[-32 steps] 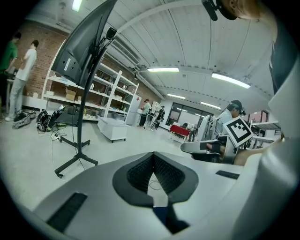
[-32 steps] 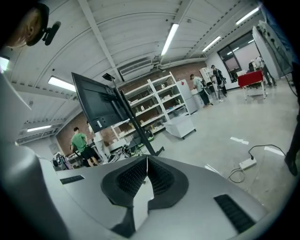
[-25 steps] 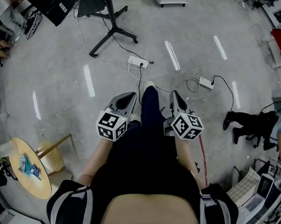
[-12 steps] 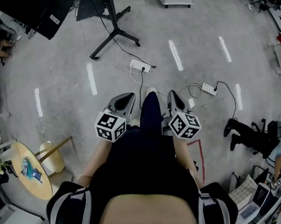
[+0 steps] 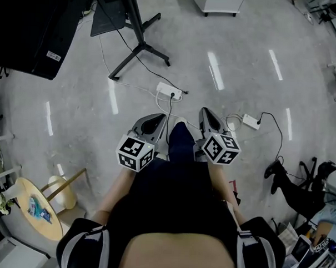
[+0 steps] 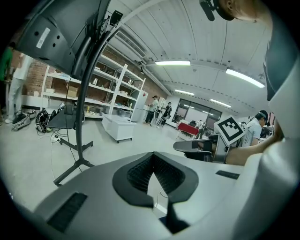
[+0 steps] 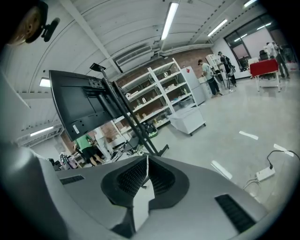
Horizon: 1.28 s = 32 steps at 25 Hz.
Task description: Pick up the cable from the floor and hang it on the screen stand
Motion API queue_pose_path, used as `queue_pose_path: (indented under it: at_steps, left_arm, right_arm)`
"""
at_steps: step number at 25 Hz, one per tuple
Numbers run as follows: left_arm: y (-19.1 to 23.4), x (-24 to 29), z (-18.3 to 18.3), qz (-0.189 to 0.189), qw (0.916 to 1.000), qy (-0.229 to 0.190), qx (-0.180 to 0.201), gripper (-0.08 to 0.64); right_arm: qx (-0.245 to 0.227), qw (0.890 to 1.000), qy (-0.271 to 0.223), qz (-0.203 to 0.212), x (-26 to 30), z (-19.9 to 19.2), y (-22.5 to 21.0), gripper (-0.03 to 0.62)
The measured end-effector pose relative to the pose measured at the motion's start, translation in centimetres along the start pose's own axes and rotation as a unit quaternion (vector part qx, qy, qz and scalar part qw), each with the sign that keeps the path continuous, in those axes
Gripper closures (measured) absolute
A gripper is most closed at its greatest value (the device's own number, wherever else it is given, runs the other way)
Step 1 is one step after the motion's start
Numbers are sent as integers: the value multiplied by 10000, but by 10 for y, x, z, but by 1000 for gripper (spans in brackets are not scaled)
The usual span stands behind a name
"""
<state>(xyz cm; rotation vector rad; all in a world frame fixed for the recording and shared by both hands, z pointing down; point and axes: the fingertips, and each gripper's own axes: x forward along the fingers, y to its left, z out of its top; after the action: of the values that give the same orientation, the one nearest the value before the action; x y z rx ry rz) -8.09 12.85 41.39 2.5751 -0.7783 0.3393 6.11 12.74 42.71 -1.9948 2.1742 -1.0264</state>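
A black screen (image 5: 28, 30) hangs on a black stand (image 5: 139, 45) with splayed legs at the upper left of the head view. On the floor lies a white power strip (image 5: 168, 92) with thin white and black cable (image 5: 170, 106) running from it. A second white plug box (image 5: 249, 121) with a looping black cable (image 5: 278, 130) lies to the right. My left gripper (image 5: 157, 117) and right gripper (image 5: 204, 110) are held at waist height on either side of a dark trouser leg. Both are shut with nothing between the jaws. In the left gripper view the stand (image 6: 82, 93) rises at the left; in the right gripper view the screen (image 7: 77, 105) shows.
A round wooden table (image 5: 34, 208) with small items stands at the lower left. A white cabinet (image 5: 218, 2) is at the top. A seated person's black-clad legs (image 5: 291, 186) reach in from the right. Shelving (image 6: 101, 91) and several people stand far off.
The person has stepped forward: the screen stand and the white power strip are closer and lower in the head view. Both grippers keep their place at the waist, still shut.
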Motion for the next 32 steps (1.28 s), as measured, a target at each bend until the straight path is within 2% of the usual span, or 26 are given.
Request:
queue_pose_path:
  at_steps: [4, 8, 21, 28, 32]
  left_arm:
    - [12, 30, 10, 22, 10000, 91, -30, 552]
    - [18, 61, 25, -16, 9999, 104, 136, 552]
    - [20, 155, 47, -131, 9987, 447, 211, 552]
    - [26, 177, 54, -123, 9978, 574, 316, 552]
    - [32, 194, 55, -299, 9961, 666, 505, 552]
  right_arm:
    - [19, 10000, 66, 57, 18, 16, -12, 569]
    - [123, 9998, 137, 28, 32, 25, -36, 569]
    - [701, 9967, 382, -127, 70, 45, -118, 569]
    - [613, 9964, 581, -20, 97, 48, -134, 569]
    - [721, 9949, 708, 21, 120, 39, -139, 569]
